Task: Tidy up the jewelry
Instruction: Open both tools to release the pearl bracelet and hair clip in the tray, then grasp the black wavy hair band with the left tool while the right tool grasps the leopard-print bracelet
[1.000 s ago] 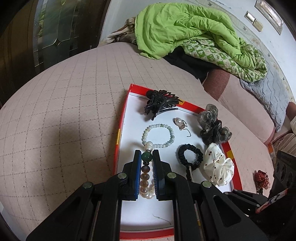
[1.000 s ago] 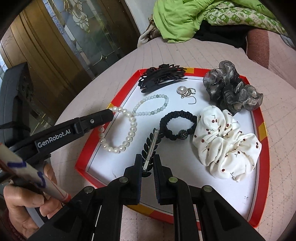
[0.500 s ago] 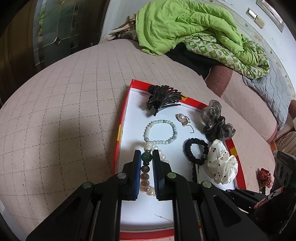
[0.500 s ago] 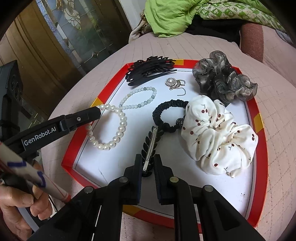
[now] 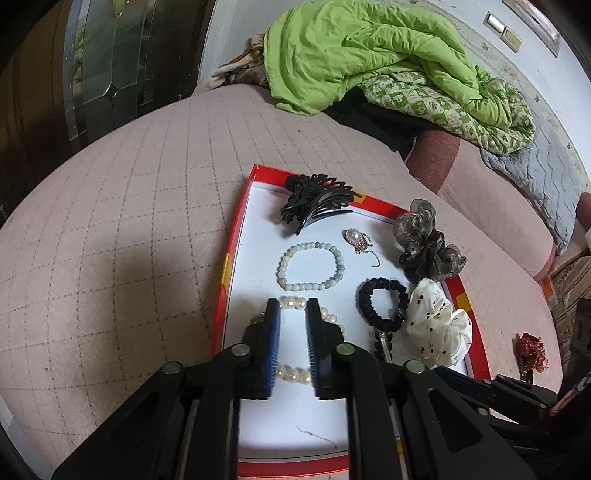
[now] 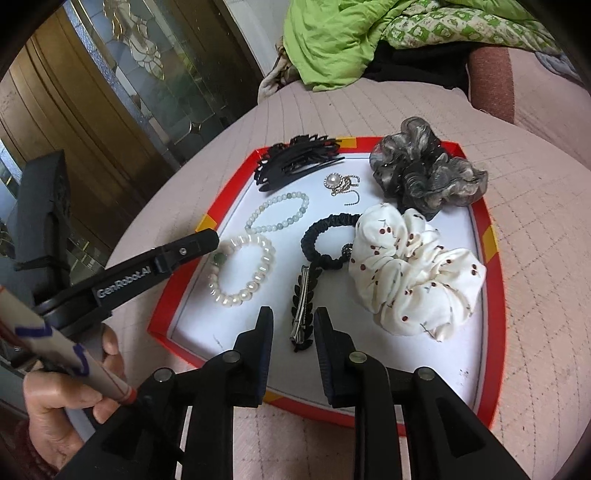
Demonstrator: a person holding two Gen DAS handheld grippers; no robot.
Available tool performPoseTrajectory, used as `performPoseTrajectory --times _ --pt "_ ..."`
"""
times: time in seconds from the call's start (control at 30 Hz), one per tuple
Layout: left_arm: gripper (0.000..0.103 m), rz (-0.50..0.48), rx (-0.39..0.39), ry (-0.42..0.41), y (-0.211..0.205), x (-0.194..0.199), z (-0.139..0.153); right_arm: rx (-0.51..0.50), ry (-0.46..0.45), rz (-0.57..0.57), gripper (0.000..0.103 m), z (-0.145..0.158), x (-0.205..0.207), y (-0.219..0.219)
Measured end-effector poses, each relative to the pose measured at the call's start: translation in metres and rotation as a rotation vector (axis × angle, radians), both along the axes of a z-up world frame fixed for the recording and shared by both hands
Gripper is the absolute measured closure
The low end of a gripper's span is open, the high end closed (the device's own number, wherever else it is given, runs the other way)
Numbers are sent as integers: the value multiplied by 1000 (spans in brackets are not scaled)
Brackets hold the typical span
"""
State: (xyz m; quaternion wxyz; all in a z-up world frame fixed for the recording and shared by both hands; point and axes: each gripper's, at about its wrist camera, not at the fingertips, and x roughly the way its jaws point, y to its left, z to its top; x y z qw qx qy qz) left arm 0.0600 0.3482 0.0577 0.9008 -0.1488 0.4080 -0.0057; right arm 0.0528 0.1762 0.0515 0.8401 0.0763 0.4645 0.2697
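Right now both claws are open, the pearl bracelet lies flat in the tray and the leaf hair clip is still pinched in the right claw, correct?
Not quite. The right claw is open too, and the leaf hair clip lies loose on the tray between its fingers, as the right wrist view shows. The left claw is open and the pearl bracelet lies flat in the tray, as you said.

A home bedroom, most likely, is showing here. A pink quilted mattress (image 5: 122, 229) is filling the near scene, with a rumpled green comforter (image 5: 373, 59) lying at its far end beside a grey pillow (image 5: 535, 184). A wooden door with leaded glass (image 6: 122, 74) is standing on the left, and wall switches (image 5: 504, 29) are sitting far right.
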Motion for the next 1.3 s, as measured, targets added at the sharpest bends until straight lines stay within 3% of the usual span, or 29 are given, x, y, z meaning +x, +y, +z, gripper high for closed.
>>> performPoseTrajectory --times 0.07,0.37,0.73,0.93,1.13,1.3 --pt "78 2 14 -10 -3 -1 2 9 -6 -3 78 5 -4 -5" --pt "78 -19 81 -71 -24 -11 15 58 -39 -56 78 26 -26 -51" --pt "78 -89 159 -92 -74 -20 18 105 -36 -242 74 26 -54 -163" --pt "78 -161 146 -100 -112 -32 21 135 -41 -392 73 21 -73 -240" --pt "77 -374 97 -113 -197 -50 30 82 -7 -641 72 0 -99 -338" --pt "77 -615 -28 15 -292 -51 10 172 55 -814 72 -15 -115 -396"
